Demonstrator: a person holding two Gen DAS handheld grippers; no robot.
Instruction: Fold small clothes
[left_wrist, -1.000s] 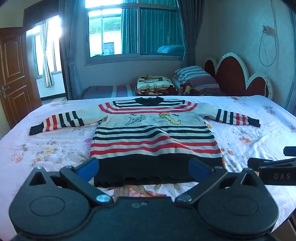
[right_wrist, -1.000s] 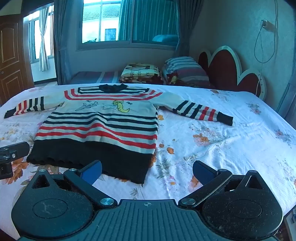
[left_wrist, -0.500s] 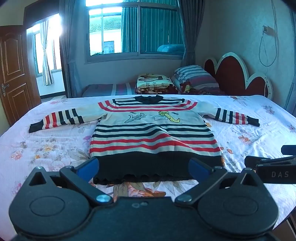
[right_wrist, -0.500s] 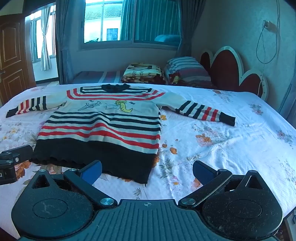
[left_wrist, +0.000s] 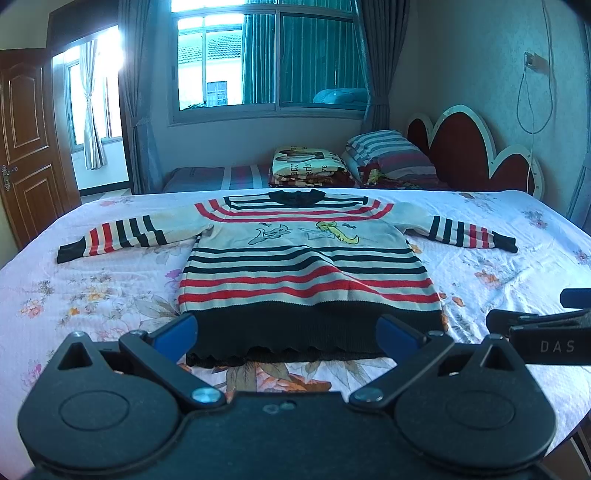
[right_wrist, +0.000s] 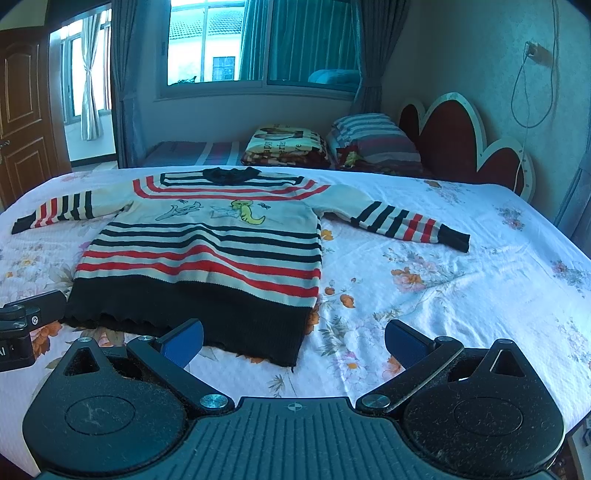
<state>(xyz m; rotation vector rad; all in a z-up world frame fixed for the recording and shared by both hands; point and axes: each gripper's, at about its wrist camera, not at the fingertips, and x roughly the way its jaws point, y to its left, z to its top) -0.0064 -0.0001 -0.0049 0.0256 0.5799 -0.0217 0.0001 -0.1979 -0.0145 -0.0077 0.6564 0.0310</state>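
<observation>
Both tongs, left (left_wrist: 287, 334) and right (right_wrist: 293, 338), agape (side by side).

The sweater (left_wrist: 306, 266) is ribbed knit, matt, with a scalloped dark hem. The sheet (right_wrist: 461, 288) under it is thin printed cloth with a fine quilted texture, slightly creased. The left gripper (left_wrist: 286, 334) is smooth matt black plastic with shiny metal pivot screws and blue pads; the right gripper (right_wrist: 293, 338) is the same, dusty, with a ridged body. The door (left_wrist: 26, 147) is glossy panelled wood. The headboard (left_wrist: 476, 151) looks smooth.
</observation>
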